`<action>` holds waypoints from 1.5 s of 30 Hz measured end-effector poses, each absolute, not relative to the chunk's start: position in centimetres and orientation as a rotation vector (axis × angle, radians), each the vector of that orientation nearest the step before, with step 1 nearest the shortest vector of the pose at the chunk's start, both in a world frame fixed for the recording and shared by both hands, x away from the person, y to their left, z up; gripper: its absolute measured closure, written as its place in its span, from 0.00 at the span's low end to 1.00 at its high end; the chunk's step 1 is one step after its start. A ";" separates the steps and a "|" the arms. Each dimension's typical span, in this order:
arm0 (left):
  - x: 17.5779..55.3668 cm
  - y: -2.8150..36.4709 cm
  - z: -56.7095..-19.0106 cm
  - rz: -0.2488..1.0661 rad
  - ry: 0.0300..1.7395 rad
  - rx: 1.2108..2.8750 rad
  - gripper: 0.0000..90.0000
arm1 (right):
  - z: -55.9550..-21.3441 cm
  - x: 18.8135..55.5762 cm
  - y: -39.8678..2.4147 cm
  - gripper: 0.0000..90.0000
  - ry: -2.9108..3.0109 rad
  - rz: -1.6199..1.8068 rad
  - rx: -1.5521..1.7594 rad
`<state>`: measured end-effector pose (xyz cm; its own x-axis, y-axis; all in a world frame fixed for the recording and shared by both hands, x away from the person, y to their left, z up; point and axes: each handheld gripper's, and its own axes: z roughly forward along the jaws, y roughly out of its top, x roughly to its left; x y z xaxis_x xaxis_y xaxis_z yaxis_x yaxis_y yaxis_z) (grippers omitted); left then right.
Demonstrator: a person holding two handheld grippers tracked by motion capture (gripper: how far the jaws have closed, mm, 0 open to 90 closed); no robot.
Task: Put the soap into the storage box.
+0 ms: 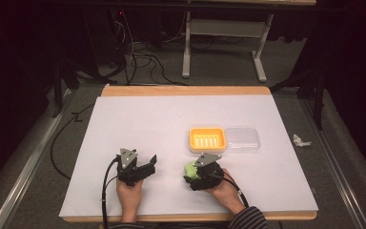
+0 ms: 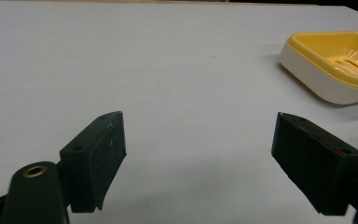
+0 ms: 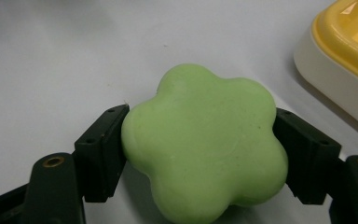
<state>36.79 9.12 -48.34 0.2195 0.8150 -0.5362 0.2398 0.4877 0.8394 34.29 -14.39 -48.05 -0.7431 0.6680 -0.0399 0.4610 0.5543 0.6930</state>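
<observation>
So this is the pickup step. The right tool [image 3: 200, 154] has its jaws pinched in on both sides of the green soap [image 3: 205, 144], a flower-shaped bar, and the pads look pressed right against its lobes, so I'd call that a grip. The soap sits on the desk [image 1: 138, 119] at about 6 o'clock from the yellow dish [image 1: 208, 139], near it but not touching. I can't tell if the bar has left the surface yet; from the right gripper view it looks like it's resting on the desk or barely off it.

The left tool [image 1: 145, 168] sits well off at 9 o'clock from the soap, jaws wide apart with nothing between them, just bare desk ahead of it in its own view.

There's also a clear lid [image 1: 242, 139] right beside the dish at its 3 o'clock, touching or nearly so.

My guess at the next move: lift the soap straight up, carry it toward 12 o'clock and set it flat on the ribbed floor of the dish. The bar is rounded and smooth, so the grip needs to stay firm and level or it could squirt out.
</observation>
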 end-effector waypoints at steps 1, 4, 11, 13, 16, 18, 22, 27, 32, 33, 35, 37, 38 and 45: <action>36.8 9.1 -48.3 0.516 1.330 1.034 0.20 | -48.0 34.3 -14.4 0.29 2.494 0.983 0.933; 36.8 9.0 -48.4 0.526 1.327 1.044 0.20 | -47.9 34.6 -14.5 0.29 2.526 0.978 0.895; 36.7 8.7 -48.5 0.538 1.324 1.071 0.20 | -47.8 34.8 -14.6 0.30 2.556 0.979 0.890; 36.8 8.6 -48.5 0.543 1.325 1.072 0.20 | -47.8 34.8 -14.7 0.30 2.561 0.992 0.892; 36.8 8.6 -48.5 0.542 1.328 1.075 0.20 | -47.6 34.7 -15.1 0.30 2.575 1.016 0.884; 36.8 8.6 -48.5 0.543 1.330 1.072 0.20 | -47.4 34.5 -15.4 0.30 2.571 1.051 0.884; 36.8 8.5 -48.5 0.549 1.329 1.080 0.20 | -47.0 34.6 -16.1 0.30 2.569 1.076 0.887; 36.8 8.5 -48.5 0.545 1.331 1.085 0.20 | -46.8 34.4 -16.5 0.30 2.577 1.121 0.859; 36.8 8.5 -48.5 0.541 1.333 1.080 0.20 | -46.4 34.3 -16.5 0.30 2.594 1.114 0.816; 36.8 8.5 -48.5 0.542 1.333 1.080 0.20 | -46.3 34.2 -16.6 0.30 2.600 1.114 0.815; 36.8 8.5 -48.5 0.543 1.332 1.082 0.20 | -46.1 34.2 -16.7 0.30 2.594 1.112 0.811; 36.8 8.5 -48.5 0.544 1.333 1.081 0.20 | -45.9 34.2 -16.8 0.30 2.595 1.112 0.807; 36.8 8.5 -48.5 0.542 1.331 1.082 0.20 | -45.8 34.2 -17.0 0.30 2.592 1.134 0.812; 36.8 8.5 -48.5 0.539 1.334 1.082 0.20 | -45.6 34.2 -17.5 0.30 2.597 1.141 0.826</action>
